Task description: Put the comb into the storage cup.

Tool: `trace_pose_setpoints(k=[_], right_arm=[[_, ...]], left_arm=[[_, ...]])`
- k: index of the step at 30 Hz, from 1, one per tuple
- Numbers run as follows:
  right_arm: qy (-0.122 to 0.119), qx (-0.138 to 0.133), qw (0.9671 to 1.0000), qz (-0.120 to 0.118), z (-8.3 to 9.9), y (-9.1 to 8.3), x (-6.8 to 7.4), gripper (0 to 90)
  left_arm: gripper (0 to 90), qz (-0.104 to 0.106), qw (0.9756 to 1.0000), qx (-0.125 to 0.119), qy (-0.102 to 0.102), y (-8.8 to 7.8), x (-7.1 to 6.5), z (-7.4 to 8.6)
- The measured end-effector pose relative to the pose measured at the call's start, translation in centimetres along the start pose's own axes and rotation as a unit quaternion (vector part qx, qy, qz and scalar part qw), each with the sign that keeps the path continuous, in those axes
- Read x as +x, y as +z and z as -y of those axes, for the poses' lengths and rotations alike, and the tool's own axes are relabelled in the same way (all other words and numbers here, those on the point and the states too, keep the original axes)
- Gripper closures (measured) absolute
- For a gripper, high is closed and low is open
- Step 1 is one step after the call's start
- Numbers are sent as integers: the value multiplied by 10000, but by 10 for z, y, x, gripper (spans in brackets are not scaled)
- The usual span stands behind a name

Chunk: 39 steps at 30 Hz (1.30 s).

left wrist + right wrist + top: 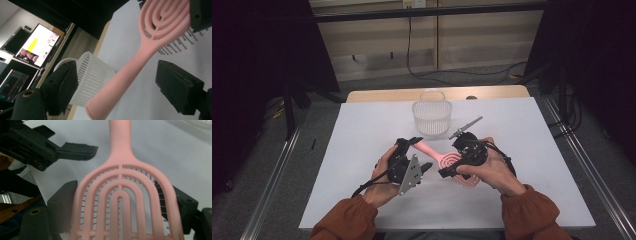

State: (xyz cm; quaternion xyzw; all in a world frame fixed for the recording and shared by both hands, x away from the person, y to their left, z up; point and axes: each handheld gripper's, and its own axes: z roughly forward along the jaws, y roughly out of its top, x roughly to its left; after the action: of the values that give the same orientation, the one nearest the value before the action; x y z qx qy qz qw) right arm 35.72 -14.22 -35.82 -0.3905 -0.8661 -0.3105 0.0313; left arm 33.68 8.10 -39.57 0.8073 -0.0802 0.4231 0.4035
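Note:
A pink hairbrush [447, 161] hangs just above the white table [362, 130], its handle pointing toward the left hand. My right gripper [454, 161] is shut on the brush head; in the right gripper view the pads press both edges of the head [121, 202]. My left gripper [418, 153] is open around the handle. In the left gripper view the handle [120, 82] runs between the two jaws with a gap on each side. One finger [77, 149] of the left gripper shows beside the handle in the right gripper view.
A white slatted basket [432, 116] stands at the back middle of the table, just beyond the brush. A grey hair clip [465, 127] lies right of it. Dark stands and floor cables surround the table. A lit monitor [37, 45] sits far off.

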Motion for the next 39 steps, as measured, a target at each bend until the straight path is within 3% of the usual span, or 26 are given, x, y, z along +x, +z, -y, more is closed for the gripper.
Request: trace_pose_setpoints(k=[12, 19, 25, 27, 33, 36, 39], right_arm=[[-77, 182, 9998, -57, -14, 8, 4, 211], [-106, 269, 9996, -55, -20, 12, 8, 211], [-170, 377, 9991, -8, -25, 15, 11, 211], [-187, 409, 9990, -12, -26, 17, 12, 211], [-183, 410, 9990, -45, -26, 18, 12, 211], [-192, 426, 9989, -56, -26, 19, 13, 211], [-194, 442, 9988, -76, -26, 20, 14, 211]], left_arm=[[334, 13, 9984, 228, 523, 2, -10, 0], [448, -43, 9973, 360, 643, 5, -13, 5], [515, -85, 9938, 460, 1004, 6, -19, 3], [528, -18, 9945, 469, 937, 6, -20, 3], [601, -5, 9932, 527, 1036, 7, -19, 4], [648, 43, 9907, 567, 1234, 7, -22, 2], [680, 65, 9900, 586, 1281, 6, -22, 2]])
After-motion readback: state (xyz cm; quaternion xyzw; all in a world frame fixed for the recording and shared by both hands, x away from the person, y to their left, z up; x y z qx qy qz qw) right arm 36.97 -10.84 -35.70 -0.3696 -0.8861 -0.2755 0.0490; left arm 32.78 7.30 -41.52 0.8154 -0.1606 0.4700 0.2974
